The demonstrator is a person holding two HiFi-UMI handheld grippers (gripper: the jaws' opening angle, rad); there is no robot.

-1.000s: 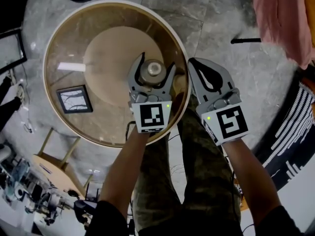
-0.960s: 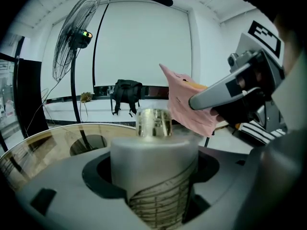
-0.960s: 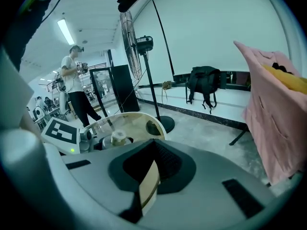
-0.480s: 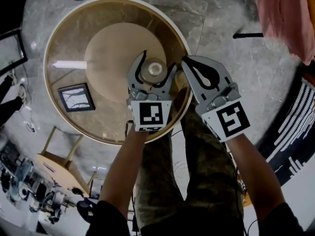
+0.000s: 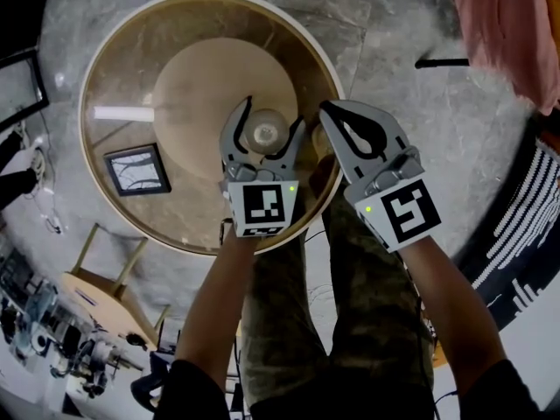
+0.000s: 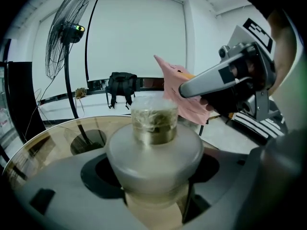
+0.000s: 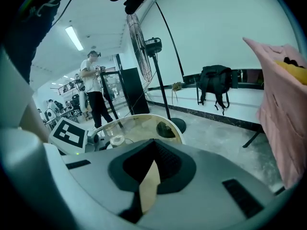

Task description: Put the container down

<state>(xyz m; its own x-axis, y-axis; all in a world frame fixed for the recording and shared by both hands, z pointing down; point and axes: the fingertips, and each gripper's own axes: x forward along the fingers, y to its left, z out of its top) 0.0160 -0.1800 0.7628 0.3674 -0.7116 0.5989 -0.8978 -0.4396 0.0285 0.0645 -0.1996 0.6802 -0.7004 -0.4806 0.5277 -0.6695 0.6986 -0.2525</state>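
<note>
A small clear container (image 5: 265, 131) with a wide frosted collar and pale fibrous contents sits between the jaws of my left gripper (image 5: 267, 128), which is shut on it. It is held upright over the near right part of the round glass table (image 5: 114, 206). In the left gripper view the container (image 6: 153, 145) fills the middle, and whether its base touches the glass is hidden. My right gripper (image 5: 331, 116) hovers just to the right of it, over the table's rim, shut with nothing in it. Its closed jaws (image 7: 152, 145) point across the table.
A black-framed square picture (image 5: 133, 175) lies at the table's left. The table's tan round base (image 5: 201, 77) shows through the glass. A pink cloth (image 5: 507, 33) hangs at the far right. Beyond the table are a standing fan (image 6: 64, 32), a black backpack (image 6: 121, 83) and a person (image 7: 93, 87).
My left gripper has carried the container a little left and further over the table. The right gripper has drifted left, closer to the left one.
</note>
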